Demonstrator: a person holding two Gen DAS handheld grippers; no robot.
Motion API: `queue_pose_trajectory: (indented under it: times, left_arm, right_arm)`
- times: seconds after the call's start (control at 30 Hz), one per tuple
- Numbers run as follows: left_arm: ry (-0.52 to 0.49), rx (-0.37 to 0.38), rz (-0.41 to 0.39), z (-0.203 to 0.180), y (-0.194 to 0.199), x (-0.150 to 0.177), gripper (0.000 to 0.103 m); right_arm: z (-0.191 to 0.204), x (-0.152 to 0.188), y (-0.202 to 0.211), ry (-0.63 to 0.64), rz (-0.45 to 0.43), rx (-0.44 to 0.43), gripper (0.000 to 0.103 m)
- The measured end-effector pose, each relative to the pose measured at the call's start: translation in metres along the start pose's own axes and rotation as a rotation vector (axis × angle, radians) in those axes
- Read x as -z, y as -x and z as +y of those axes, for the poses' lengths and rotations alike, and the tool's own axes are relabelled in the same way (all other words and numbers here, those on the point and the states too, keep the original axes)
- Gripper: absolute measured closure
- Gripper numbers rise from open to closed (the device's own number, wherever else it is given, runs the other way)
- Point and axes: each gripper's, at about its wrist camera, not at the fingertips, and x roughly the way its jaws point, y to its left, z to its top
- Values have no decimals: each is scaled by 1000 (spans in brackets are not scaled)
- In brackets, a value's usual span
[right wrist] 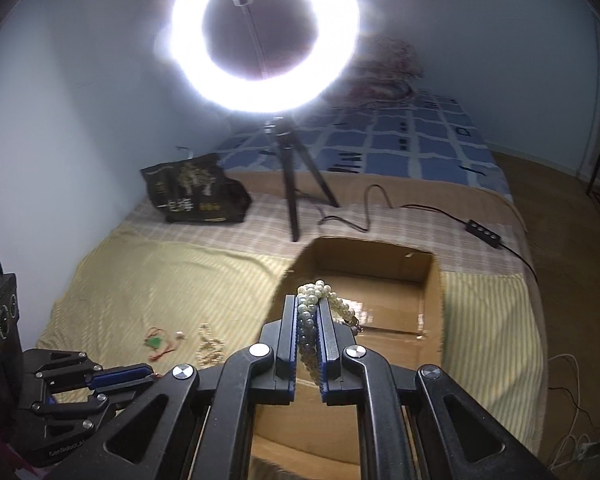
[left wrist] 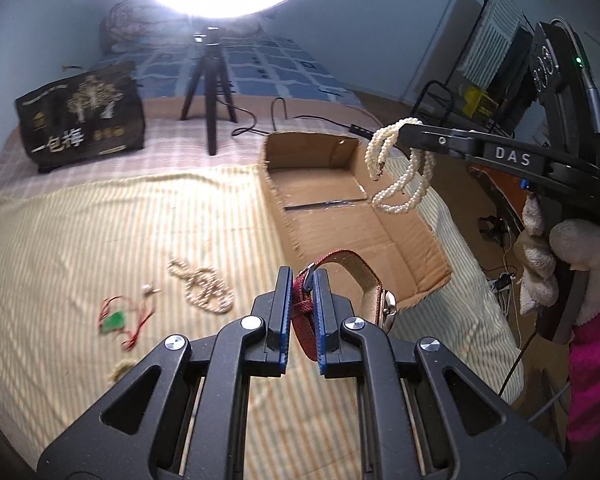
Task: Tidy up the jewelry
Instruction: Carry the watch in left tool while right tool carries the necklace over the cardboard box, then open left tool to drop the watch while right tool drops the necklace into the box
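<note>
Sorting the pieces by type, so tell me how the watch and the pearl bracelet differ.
The watch has a flat red fabric strap and a metal case; the pearl bracelet is coiled strands of white beads. The watch is clamped in the left gripper, the bracelet in the right gripper. Both hang gripped near the open cardboard box.

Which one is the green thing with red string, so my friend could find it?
Start at the cardboard box on the striped yellow cloth. Left of it lies a beige bead necklace, and left of that the green pendant on thin red cord. It is the only green and red piece; its neighbour is pale beads.
</note>
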Motion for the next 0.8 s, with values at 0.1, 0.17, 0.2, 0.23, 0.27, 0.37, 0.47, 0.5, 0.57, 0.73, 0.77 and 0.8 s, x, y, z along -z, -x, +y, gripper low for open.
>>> queue_pose_trajectory:
  times: [0.1,0.17,0.2,0.23,0.27,0.37,0.47,0.5,0.57,0.73,0.77,0.8]
  left_arm:
    - [-11,5,3,-11,-12,-5,95]
    - [-14,8,3,-17,-18,-8,95]
    - [-15,10,4,-20,-22,-10,95]
    - [-15,12,7,-22,-26,-11,95]
    - [-15,14,9,-23,-29,-12,95]
    - [-16,15,14,-28,-38,-14,95]
    - [-15,17,20,-31,-46,-15,95]
    - [-15,18,22,-32,-47,-15,95]
    - [-17,19,23,-34,-50,-15,95]
    - [-1,36,17,-34,-55,-17,95]
    - [2,40,15,-34,-55,-16,94]
    - [7,46,6,-33,-54,-17,94]
  right_arm:
    - [-16,-1,-5,-13,-5,13,98]
    - [-26,-4,-8,-21,-11,14,98]
    - [-30,-5,-11,-25,-12,15,98]
    - [-33,-7,-13,-30,-12,20,98]
    - [-36,-8,-16,-34,-11,21,98]
    - [-44,-12,-24,-42,-7,24,98]
    - [-47,-14,-31,-39,0,29,98]
    - [-47,-15,-34,-38,3,31,98]
    - [-48,-16,-40,-37,8,35,98]
    - [-47,-17,-49,-31,19,37,93]
    - [-47,-16,-49,-30,16,36,93]
    - [-46,-17,-49,-31,13,34,82]
